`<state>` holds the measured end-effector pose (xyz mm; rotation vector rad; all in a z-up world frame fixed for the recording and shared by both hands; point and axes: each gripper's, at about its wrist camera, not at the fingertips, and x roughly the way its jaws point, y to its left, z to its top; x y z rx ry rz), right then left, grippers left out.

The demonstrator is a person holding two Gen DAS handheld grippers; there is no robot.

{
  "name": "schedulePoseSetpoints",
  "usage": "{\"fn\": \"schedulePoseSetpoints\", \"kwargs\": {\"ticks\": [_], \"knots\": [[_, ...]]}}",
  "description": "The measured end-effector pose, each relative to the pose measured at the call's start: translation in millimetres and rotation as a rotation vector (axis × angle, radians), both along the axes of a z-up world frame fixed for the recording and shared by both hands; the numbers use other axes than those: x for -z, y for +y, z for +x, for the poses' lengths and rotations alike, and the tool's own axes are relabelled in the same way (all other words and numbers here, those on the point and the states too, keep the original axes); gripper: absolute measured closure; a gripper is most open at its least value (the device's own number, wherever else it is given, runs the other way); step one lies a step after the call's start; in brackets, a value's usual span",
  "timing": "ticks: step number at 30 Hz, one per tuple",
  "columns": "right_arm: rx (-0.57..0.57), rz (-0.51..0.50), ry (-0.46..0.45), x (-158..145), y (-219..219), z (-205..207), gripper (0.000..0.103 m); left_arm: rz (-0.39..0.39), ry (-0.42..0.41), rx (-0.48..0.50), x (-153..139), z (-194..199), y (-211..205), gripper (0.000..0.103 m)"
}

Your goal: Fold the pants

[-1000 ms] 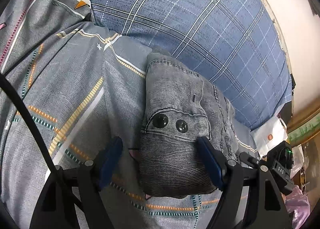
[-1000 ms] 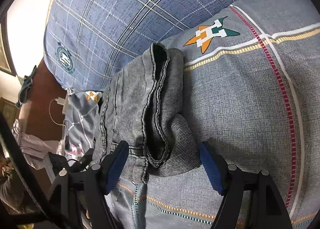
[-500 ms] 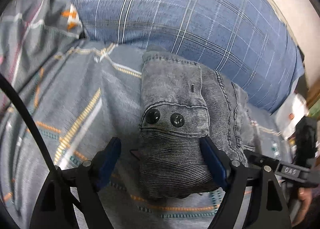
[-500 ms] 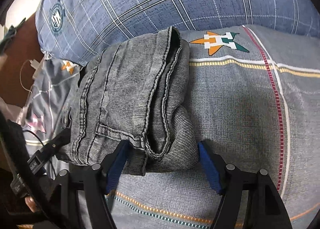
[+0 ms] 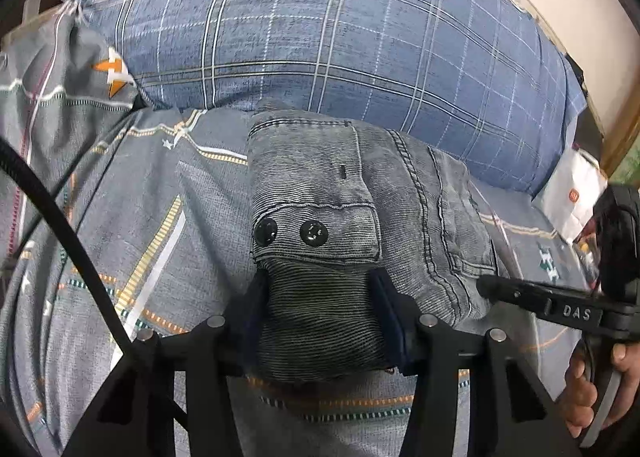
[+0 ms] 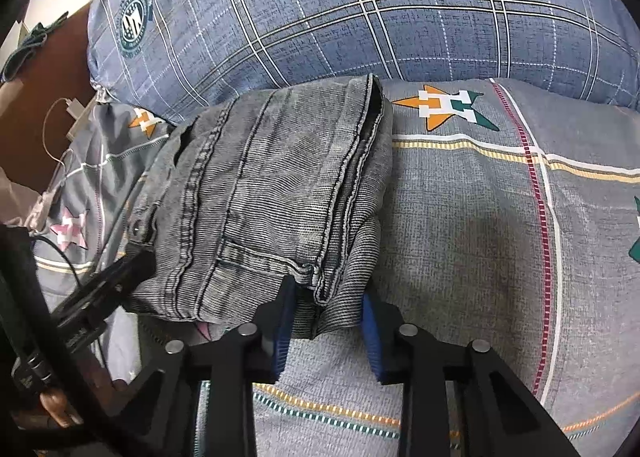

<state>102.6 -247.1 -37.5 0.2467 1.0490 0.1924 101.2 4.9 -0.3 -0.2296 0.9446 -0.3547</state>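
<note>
A: What lies ahead of the left gripper (image 5: 320,321)?

B: The folded grey pants (image 5: 344,217), a compact bundle on the grey patterned bedspread (image 5: 132,225), with the blue plaid pillow (image 5: 340,37) just beyond them. The near end of the bundle sits between the blue pads; the jaws are closing and already press the cloth on both sides. Two black snap buttons (image 5: 290,232) show just ahead of the fingertips.

A: And the right gripper (image 6: 326,321)?

B: Its jaws are also closing, on the other near corner of the pants (image 6: 272,193), where the stacked seamed edges bunch between the pads. The star print (image 6: 448,105) lies ahead and to the right.

A: Are the two tools near each other?

B: Yes. From the left wrist view, the right gripper's black body marked "DAS" and the hand (image 5: 600,389) holding it appear at the right.
</note>
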Motion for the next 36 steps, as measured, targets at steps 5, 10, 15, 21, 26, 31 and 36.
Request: {"fn": "schedulePoseSetpoints", "kwargs": {"ticks": [5, 10, 15, 21, 26, 31, 36], "knots": [[0.006, 0.031, -0.001, 0, -3, -2, 0.073, 0.075, -0.001, 0.048, -11, 8, -10, 0.062], [0.034, 0.056, -0.035, -17, -5, -14, 0.082, 0.149, -0.062, 0.084, -34, 15, -18, 0.066], [0.032, 0.054, 0.021, 10, -6, -9, 0.079, 0.096, -0.007, 0.062, -7, 18, 0, 0.06], [0.048, 0.107, -0.011, -3, -19, -10, 0.064, 0.034, -0.01, 0.037, -26, 3, 15, 0.037], [0.05, 0.092, -0.097, -29, -22, -24, 0.053, 0.001, 0.007, 0.016, -24, -21, 29, 0.035], [-0.001, 0.149, -0.132, -38, -13, -49, 0.046, 0.024, 0.012, 0.0, -15, -35, 27, 0.035], [-0.038, 0.123, -0.12, -31, 3, -51, 0.046, 0.12, 0.014, 0.039, -4, -34, 7, 0.035]]}}
